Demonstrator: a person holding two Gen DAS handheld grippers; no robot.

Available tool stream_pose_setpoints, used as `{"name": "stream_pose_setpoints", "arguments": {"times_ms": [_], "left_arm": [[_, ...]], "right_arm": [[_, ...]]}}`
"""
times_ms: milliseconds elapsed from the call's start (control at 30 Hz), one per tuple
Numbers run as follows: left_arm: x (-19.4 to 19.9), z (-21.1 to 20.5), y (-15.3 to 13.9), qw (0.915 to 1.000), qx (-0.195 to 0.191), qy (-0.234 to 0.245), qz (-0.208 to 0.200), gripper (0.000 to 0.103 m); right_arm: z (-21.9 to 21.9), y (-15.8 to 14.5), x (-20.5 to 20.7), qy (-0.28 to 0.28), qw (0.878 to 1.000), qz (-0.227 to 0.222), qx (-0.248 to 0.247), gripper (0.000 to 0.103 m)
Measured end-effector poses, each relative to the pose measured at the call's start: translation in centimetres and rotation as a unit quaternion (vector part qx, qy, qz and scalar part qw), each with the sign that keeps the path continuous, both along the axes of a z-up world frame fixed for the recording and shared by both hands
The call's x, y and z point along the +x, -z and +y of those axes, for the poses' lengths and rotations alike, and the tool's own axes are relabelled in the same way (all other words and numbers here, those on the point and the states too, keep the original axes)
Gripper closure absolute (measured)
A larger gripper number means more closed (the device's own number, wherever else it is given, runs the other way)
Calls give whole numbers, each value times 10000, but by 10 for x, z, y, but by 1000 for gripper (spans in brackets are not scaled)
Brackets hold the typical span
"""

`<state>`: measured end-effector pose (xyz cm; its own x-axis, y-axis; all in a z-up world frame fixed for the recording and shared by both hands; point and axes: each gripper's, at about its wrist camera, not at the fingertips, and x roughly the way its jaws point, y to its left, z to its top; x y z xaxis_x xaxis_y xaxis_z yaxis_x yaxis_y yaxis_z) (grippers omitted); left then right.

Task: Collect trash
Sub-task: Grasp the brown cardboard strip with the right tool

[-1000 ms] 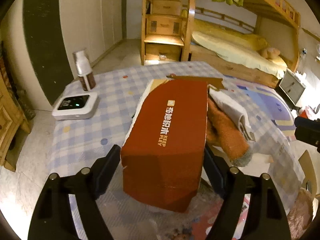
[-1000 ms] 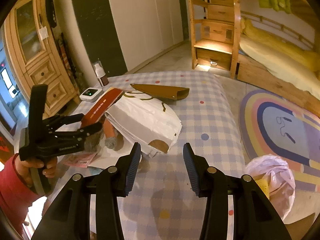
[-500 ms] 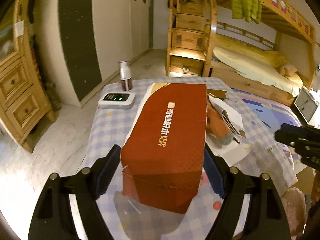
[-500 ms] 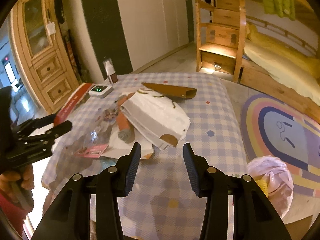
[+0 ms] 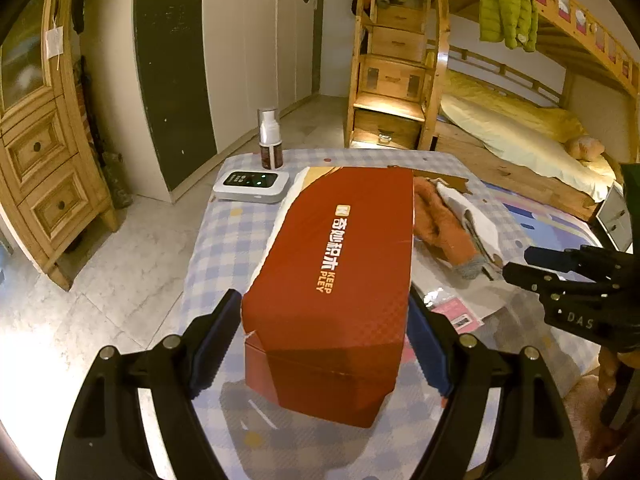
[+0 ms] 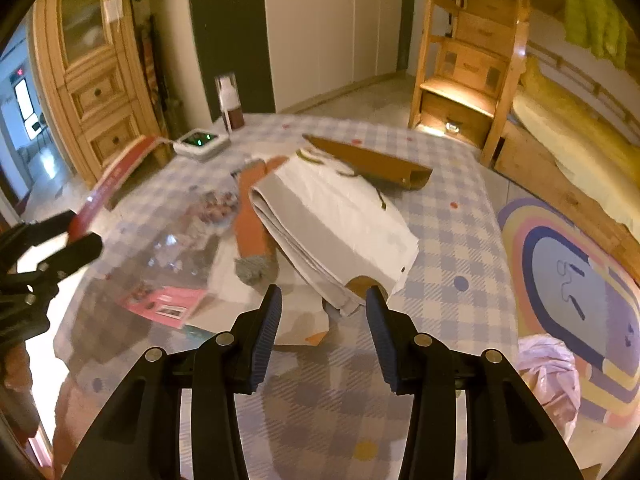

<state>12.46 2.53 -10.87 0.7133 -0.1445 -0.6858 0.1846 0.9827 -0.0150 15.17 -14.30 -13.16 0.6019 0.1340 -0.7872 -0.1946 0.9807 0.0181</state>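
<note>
Left gripper (image 5: 326,344) pinches the red box (image 5: 336,280) above the table's (image 6: 452,248) near-left edge; right gripper (image 6: 322,312), spread and empty, hovers near the white bag (image 6: 340,224). Risk: flattened cardboard could buckle and slip.

Wooden bunk bed (image 5: 500,92), white wardrobe (image 5: 256,40), marble floor (image 5: 120,264).

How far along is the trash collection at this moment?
Done: nothing visibly binned yet. In hand: the left gripper clamps a red box above the table. Left: white paper bag, brown carton, pink wrapper; the right gripper is open by the bag.
</note>
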Motion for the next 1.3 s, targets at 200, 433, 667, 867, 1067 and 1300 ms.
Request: {"name": "stream_pose_setpoints", "arguments": {"times_ms": [200,433,667,867,1067,1300], "left_arm": [[8,5,-3,9999,40,-102,-26,26],[35,-3,-17,9995,159,-119,-240,26],[78,-15,-8,9992,294,-158,-202,26],[109,-22,5,9988,402,-219,-167,26],[112,-23,15,9987,457,-159,-126,25],[106,-23,17,9990,437,-107,-51,25]], "right_arm": [[-15,-15,2,99,9992,-296,236,58],[-34,-29,40,235,9984,-501,137,58],[-41,-20,111,199,9986,-428,239,80],[-44,-4,162,239,9990,-316,196,85],[-57,20,200,420,9990,86,117,85],[-72,31,155,374,9982,398,235,85]]}}
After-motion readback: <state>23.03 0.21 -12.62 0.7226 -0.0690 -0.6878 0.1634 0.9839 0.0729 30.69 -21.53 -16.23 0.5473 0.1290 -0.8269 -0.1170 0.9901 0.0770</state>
